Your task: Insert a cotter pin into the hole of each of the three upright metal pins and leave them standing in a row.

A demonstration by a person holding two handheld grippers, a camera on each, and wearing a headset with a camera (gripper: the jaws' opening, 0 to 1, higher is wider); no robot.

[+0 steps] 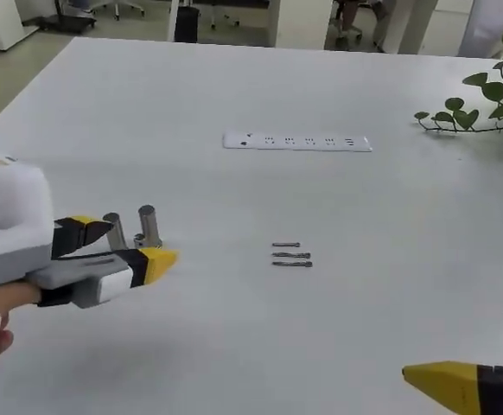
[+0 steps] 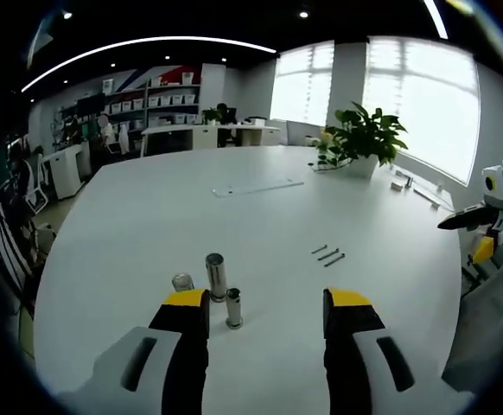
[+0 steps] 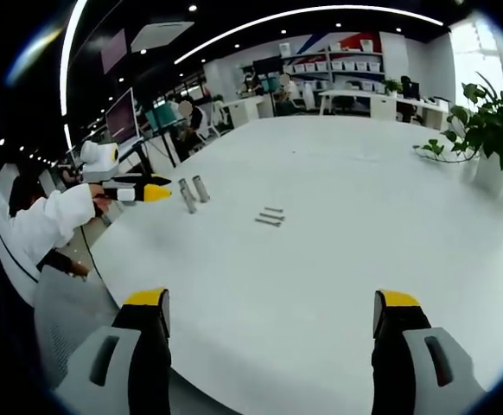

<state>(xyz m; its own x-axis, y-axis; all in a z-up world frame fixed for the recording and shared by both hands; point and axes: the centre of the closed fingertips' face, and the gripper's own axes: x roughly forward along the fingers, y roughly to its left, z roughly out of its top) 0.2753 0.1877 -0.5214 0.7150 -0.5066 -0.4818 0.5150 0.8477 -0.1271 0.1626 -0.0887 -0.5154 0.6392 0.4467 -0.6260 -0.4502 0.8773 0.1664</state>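
Note:
Three upright metal pins (image 1: pixel 146 225) stand close together on the white table at the left; they stand just ahead of the jaws in the left gripper view (image 2: pixel 216 277). Three cotter pins (image 1: pixel 291 254) lie side by side near the table's middle, also seen as cotter pins (image 2: pixel 327 253) and cotter pins (image 3: pixel 270 215). My left gripper (image 1: pixel 135 246) hovers open right beside the metal pins, nothing between its yellow tips. My right gripper (image 3: pixel 270 313) is open and empty near the table's front right edge, its yellow tip (image 1: pixel 446 380) low in the head view.
A white power strip (image 1: pixel 297 142) lies further back on the table. A potted plant (image 1: pixel 485 99) stands at the far right edge. Shelves, desks and seated people are in the background.

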